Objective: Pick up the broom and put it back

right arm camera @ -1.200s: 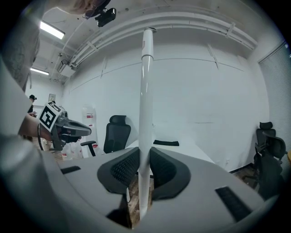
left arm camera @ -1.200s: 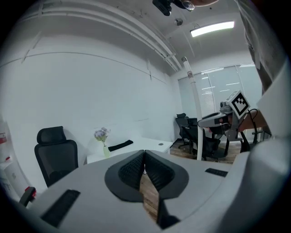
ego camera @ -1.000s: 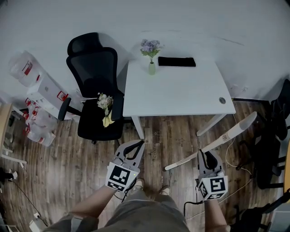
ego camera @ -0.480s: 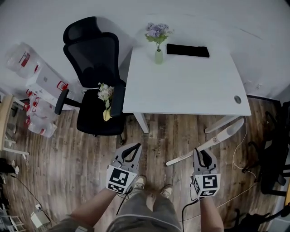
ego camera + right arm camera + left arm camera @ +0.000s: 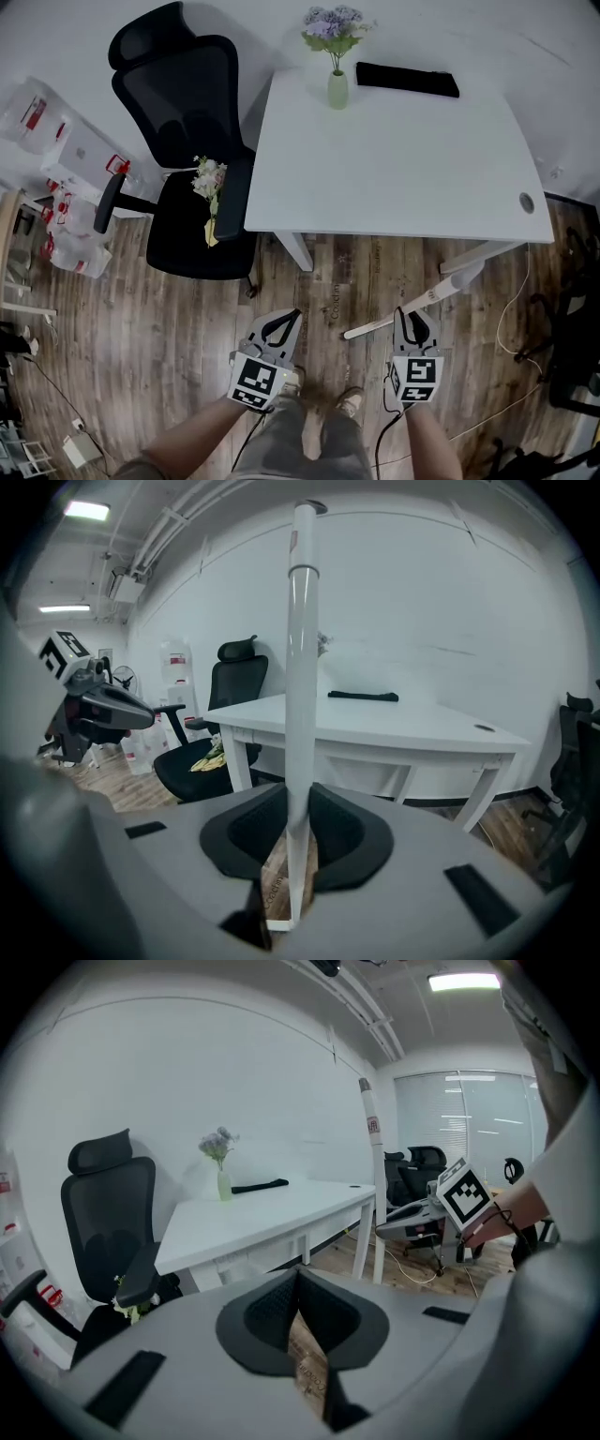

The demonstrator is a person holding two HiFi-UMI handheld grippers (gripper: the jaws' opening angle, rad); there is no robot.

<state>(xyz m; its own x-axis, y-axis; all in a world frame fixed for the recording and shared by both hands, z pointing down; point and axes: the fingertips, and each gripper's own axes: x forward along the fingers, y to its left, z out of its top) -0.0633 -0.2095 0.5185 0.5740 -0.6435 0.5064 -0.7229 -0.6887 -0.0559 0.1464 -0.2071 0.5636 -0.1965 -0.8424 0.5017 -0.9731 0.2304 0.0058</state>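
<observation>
So the right claw (image 5: 415, 317), down in the lower right of the head view, is clamped on the broom (image 5: 448, 289). In the right gripper view the dark pads sit tight on either side of the white pole. Only a short stub pokes out below the grip, and the rest of the stick shoots up toward the top of the frame. From above, the pole slants from lower centre up to the right, and its far end sits just past the front edge of the white counter (image 5: 394, 178), over the wood floor (image 5: 169, 328). I honestly can't tell which end has the bristles. The left claw (image 5: 289, 319), lower centre-left, is closed on nothing, with its pads meeting at the tips and only floor showing behind them. As for handling, I'd guess the thing is light and totally stiff, so weight isn't the issue, leverage is. Gripped that close to one end, the long free part will probably want to swing or twist in the pads, and that smooth pole looks kinda slippery. If it were me I'd bring the empty claw onto the pole further up toward the middle for a two-point hold. I'd also watch the counter edge and the black chair (image 5: 187, 112) at upper left while carrying it.
</observation>
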